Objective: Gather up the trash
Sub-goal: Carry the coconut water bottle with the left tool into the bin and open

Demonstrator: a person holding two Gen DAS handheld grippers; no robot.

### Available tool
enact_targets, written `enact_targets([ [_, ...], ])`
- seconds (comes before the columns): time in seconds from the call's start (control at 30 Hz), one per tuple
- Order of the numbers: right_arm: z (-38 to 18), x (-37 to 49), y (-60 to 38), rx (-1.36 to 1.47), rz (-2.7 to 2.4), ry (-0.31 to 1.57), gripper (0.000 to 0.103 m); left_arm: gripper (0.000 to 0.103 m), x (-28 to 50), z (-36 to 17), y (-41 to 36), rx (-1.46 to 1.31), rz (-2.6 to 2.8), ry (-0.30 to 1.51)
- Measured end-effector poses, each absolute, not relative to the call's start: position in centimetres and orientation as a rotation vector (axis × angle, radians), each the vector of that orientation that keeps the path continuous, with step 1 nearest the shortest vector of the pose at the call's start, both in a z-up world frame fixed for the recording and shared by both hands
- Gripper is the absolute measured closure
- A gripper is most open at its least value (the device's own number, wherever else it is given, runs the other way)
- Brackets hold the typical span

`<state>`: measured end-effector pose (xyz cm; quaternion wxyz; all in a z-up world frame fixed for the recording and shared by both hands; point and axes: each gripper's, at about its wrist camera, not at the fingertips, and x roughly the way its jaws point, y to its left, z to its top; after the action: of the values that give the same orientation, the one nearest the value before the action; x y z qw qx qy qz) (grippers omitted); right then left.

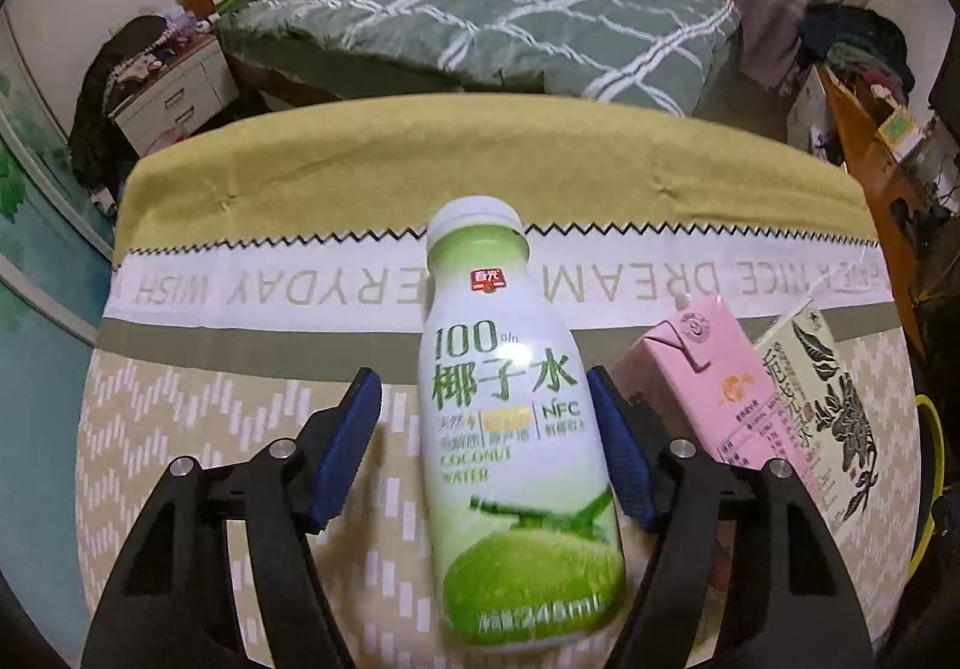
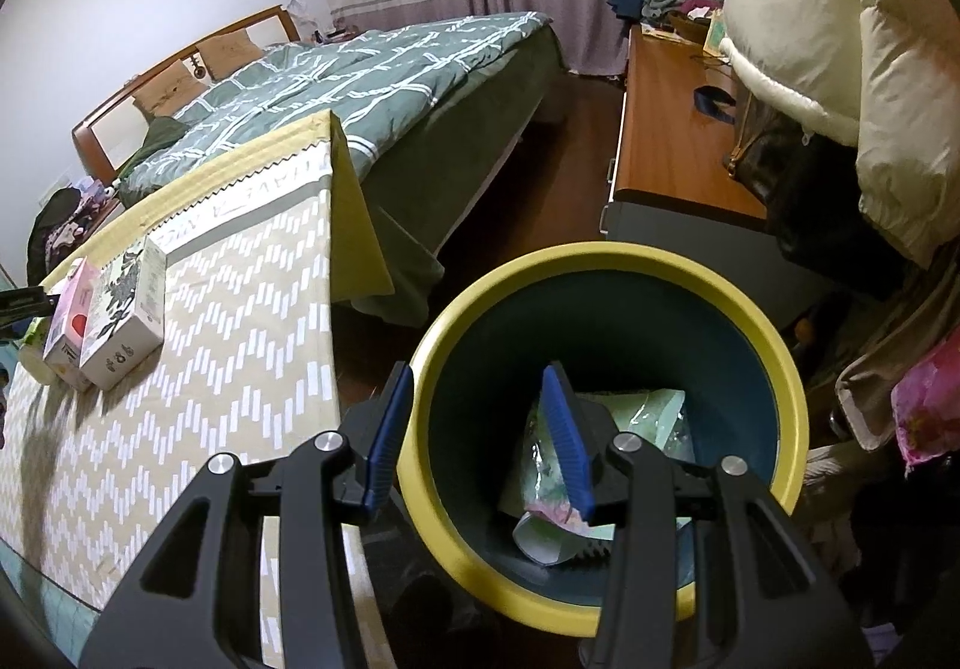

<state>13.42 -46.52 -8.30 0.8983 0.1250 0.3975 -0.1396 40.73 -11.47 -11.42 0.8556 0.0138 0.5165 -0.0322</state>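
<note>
Crumpled wrappers already lay in the yellow-rimmed bin, whose rim the right claw straddled, seemingly clamped. The released left claw bracketed the white-and-green plastic coconut-water bottle; pink carton and floral-printed carton waited just right.

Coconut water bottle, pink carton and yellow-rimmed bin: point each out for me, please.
coconut water bottle [image 1: 510,405], left wrist view, on the label's middle.
pink carton [image 1: 714,375], left wrist view, on its front face.
yellow-rimmed bin [image 2: 606,256], right wrist view, on the far rim.
</note>
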Motion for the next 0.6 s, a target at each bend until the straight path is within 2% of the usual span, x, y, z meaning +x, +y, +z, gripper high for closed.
enact_targets([
  [0.1,-8.3,13.4,-46.5,0.258,-0.284,0.822,0.06,0.04,41.8,-12.0,-11.5,0.032,-0.072,1.104],
  [0.17,-8.3,13.4,-46.4,0.258,-0.281,0.822,0.06,0.051,42.1,-12.3,-11.6,0.037,-0.086,1.111],
  [0.37,-8.0,12.8,-45.8,0.255,-0.268,0.817,0.06,0.051,40.3,-11.9,-11.2,0.064,-0.11,1.057],
  [0.6,-6.8,11.7,-45.1,0.248,-0.258,0.792,0.06,0.051,34.0,-7.8,-10.2,0.091,-0.146,0.919],
])
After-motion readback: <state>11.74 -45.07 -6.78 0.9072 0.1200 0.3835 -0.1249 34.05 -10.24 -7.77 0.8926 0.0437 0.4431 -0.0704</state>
